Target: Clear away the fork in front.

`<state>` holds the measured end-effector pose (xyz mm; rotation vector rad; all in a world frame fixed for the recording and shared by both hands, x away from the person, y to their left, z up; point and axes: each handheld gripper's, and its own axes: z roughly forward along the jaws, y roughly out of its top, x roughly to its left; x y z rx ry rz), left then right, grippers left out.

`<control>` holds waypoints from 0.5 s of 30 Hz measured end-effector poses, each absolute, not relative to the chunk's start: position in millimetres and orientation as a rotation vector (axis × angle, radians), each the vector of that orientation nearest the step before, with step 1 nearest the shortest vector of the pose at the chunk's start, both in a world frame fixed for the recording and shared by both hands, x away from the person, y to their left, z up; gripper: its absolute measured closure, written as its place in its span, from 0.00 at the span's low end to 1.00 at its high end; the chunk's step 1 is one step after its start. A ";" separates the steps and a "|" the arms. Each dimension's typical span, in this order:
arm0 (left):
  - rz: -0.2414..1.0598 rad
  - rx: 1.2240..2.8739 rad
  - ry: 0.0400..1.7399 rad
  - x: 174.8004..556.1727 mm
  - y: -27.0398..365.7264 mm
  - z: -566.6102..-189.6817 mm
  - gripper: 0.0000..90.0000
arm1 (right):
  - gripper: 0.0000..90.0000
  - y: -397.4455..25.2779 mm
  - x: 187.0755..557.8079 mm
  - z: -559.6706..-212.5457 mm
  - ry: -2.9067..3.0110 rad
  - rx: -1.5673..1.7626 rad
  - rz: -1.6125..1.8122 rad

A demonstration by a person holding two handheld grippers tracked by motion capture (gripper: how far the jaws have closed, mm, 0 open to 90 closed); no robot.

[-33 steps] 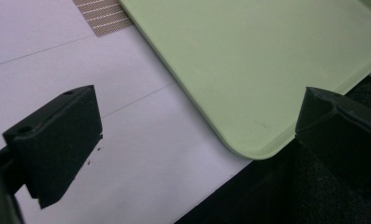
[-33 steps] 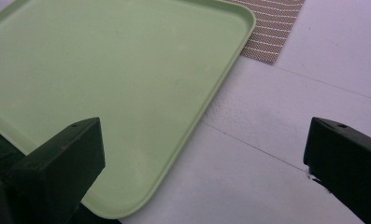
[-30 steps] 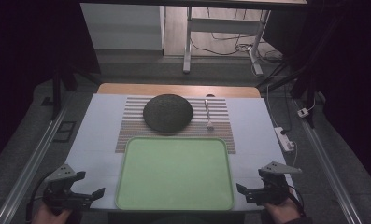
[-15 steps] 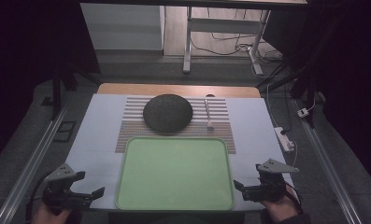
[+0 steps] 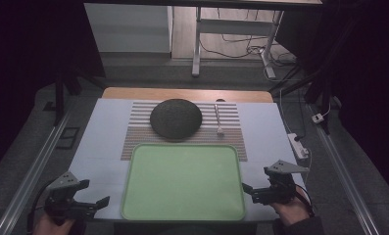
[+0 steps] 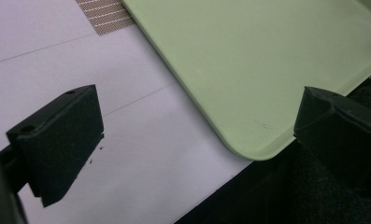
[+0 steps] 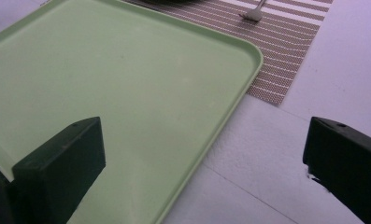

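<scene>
- Progress: nothing was grasped. The green tray lay flat and bare at the near table edge, overlapping the striped placemat; work judged at the start, all handling left.
- Left gripper: jaws spread wide, nothing between them. Sat just beside the tray's near-left corner, not touching. In the left gripper view that corner lay between the two jaws, lower down.
- Right gripper: jaws also apart, empty. Sat just beside the tray's right rim, near its front corner. In the right gripper view the rim ran between the jaws; contact not seen.
- Dark round plate and spoon rested on the placemat beyond the tray, well apart from both grippers, untouched.
</scene>
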<state>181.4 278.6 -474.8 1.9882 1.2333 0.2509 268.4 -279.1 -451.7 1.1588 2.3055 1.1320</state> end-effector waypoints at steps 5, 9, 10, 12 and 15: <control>0.251 1.987 1.234 181.6 278.4 -474.9 0.02 | 0.01 -277.1 274.0 -451.2 2.326 1.207 1.165; 0.248 1.988 1.236 181.9 278.4 -475.1 0.02 | 0.01 -272.2 282.1 -451.9 2.345 1.176 1.163; 0.247 1.988 1.237 182.0 278.3 -475.2 0.02 | 0.01 -270.7 284.4 -452.3 2.348 1.171 1.163; 0.246 1.987 1.238 182.1 278.5 -475.2 0.02 | 0.01 -266.2 291.8 -452.3 2.356 1.149 1.166; 0.245 1.987 1.241 182.1 278.8 -475.1 0.02 | 0.01 -264.0 295.3 -452.2 2.355 1.145 1.170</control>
